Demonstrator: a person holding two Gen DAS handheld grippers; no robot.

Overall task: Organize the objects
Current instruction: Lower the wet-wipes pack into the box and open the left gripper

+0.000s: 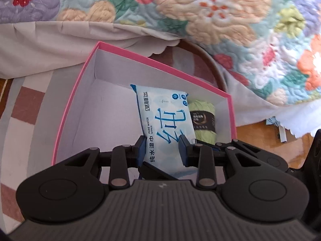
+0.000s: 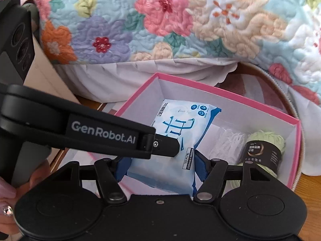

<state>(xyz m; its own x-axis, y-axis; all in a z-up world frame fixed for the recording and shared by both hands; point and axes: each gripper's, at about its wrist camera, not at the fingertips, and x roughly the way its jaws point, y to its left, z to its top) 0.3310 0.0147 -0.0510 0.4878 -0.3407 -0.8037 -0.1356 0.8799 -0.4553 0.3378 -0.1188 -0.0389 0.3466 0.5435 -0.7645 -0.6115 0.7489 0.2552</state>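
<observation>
Two grippers, left gripper (image 1: pixel 161 147) and right gripper (image 2: pixel 160 165), both clamp the wet-wipes pack (image 1: pixel 166 118) at lower centre, over the pink box (image 1: pixel 80 92).

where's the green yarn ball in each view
Left wrist view: green yarn ball lies right of centre, in the pink box, tucked behind the wipes pack.
Right wrist view: it sits at the right, in the box's right corner.
Shared landmark: the wipes pack.

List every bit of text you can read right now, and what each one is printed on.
"PURE WATER WIPES": wipes pack
"纯水湿巾": same pack
"10片/包", "200mm×150mm": same pack, side edge
"GenRobot.AI": left tongs, on the arm
Black band on green yarn: too blurred to read
</observation>
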